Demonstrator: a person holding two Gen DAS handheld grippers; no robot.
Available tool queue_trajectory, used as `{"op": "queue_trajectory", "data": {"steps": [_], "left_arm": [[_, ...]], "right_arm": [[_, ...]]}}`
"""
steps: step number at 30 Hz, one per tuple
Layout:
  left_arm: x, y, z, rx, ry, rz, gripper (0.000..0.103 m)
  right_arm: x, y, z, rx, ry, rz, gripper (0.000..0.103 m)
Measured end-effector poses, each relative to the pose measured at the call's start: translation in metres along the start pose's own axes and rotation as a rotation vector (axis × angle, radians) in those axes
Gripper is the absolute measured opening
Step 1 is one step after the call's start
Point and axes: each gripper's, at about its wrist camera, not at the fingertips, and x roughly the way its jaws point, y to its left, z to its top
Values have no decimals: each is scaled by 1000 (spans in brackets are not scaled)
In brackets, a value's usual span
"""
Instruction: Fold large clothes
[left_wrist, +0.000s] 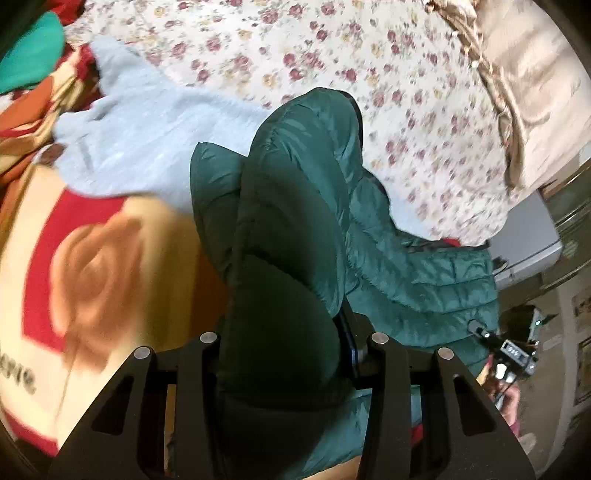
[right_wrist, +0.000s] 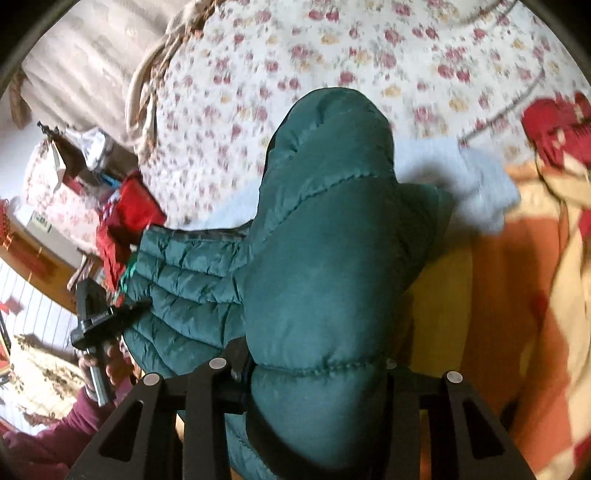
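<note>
You have the green jacket (left_wrist: 288, 229) lifted above the floral bed (left_wrist: 369, 55), one edge pinched tight in your left gripper (left_wrist: 291, 354) and another in your right gripper (right_wrist: 314, 369). This looks like the carrying step. Next, lay it flat beside the grey garment (left_wrist: 147, 136), keeping both grips level.

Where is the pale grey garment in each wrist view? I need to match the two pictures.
Left wrist view: the pale grey garment lies upper left, behind the green puffer jacket that fills the jaws.
Right wrist view: the pale grey garment shows right of centre, partly hidden by the green puffer jacket.
Shared landmark: the floral bedsheet beyond both.
</note>
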Motion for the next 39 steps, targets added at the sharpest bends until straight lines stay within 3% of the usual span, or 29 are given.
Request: {"op": "queue_trajectory", "data": {"steps": [2, 3, 4, 6, 7, 14, 19, 26, 30, 39], "left_arm": [[2, 3, -9, 11, -2, 66, 51], [4, 6, -13, 10, -12, 103, 59], [11, 8, -16, 15, -25, 158, 74], [19, 11, -19, 33, -66, 233, 85], [21, 11, -21, 41, -96, 252, 88], [-5, -6, -35, 52, -204, 344, 88], [-28, -39, -55, 153, -290, 422, 88], [-25, -88, -80, 277, -330, 460, 88], [-22, -107, -90, 310, -334, 442, 88], [-27, -125, -106, 325, -373, 424, 88]], "right_arm": [[6, -5, -11, 29, 11, -61, 44], [8, -8, -14, 46, 11, -88, 54], [14, -14, -17, 67, 19, -142, 59], [28, -21, -20, 52, 14, -273, 80], [31, -21, -20, 43, -1, -291, 82], [3, 4, -29, 34, -95, -395, 82], [-33, 34, -37, 3, -187, -424, 82], [-33, 75, -53, -22, -250, -422, 83], [-21, 105, -65, -49, -293, -419, 90], [3, 147, -86, -144, -295, -448, 91]]}}
